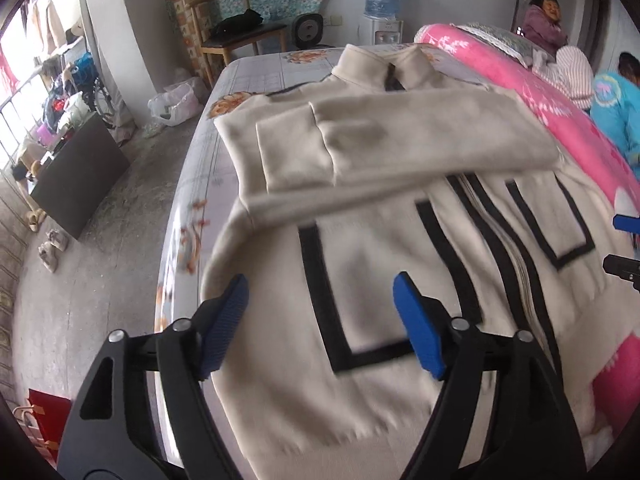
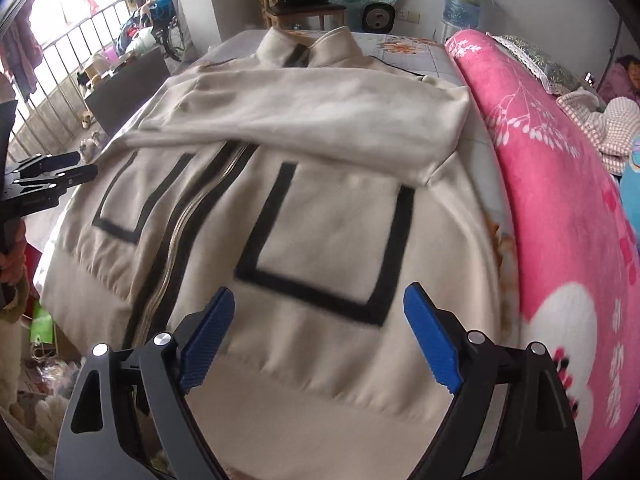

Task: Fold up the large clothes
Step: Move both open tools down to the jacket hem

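Behind you a grey-walled bedroom holds a wooden chair (image 1: 236,36) and a water dispenser with a blue bottle (image 2: 462,2). Your cream knitted zip-up jacket with black band trim (image 1: 384,240) lies front-up on the bed with a pale floral sheet (image 1: 256,76), collar at the far end, both soft sleeves folded flat across the chest. Its zip runs between two black stripes, and black bands outline a square pocket on either side. Beside it rests a plush pink blanket with white floral print (image 2: 560,200). Your left tongs (image 1: 320,320) stand wide apart above the jacket's lower left side, holding nothing. Your right tongs (image 2: 320,334) are likewise spread wide over the ribbed hem, nothing between their ridged blue pads (image 2: 206,344).
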Motion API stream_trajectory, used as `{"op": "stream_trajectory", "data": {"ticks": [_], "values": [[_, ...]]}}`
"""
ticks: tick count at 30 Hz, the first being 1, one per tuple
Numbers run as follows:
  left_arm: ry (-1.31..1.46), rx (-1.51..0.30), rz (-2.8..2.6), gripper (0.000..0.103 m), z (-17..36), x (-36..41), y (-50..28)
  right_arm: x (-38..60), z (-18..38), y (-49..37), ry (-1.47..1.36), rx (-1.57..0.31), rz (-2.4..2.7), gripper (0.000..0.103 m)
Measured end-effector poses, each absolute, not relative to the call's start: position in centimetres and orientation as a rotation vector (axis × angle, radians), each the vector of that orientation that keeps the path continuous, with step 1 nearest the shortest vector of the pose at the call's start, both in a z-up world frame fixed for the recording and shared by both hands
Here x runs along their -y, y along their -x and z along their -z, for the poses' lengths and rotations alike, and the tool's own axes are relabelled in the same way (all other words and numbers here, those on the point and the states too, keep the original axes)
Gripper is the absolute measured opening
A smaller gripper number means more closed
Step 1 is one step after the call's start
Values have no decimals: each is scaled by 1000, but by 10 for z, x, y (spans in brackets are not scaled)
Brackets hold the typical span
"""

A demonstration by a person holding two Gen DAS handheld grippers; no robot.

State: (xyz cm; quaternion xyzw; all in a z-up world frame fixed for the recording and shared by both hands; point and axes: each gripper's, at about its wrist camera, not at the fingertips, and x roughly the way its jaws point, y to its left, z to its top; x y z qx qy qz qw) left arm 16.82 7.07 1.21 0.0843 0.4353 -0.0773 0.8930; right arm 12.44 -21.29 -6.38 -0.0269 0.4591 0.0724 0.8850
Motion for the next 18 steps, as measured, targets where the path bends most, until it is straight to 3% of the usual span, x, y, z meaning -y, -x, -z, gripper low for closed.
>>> {"op": "stream_trajectory", "data": {"ticks": [11, 18], "values": [[-128, -941, 84, 84, 40, -57, -119, 188, 101, -90, 88, -959, 5, 86], [-89, -938, 63, 94, 46, -64, -124, 180, 111, -99, 52, -954, 20, 97]]}}
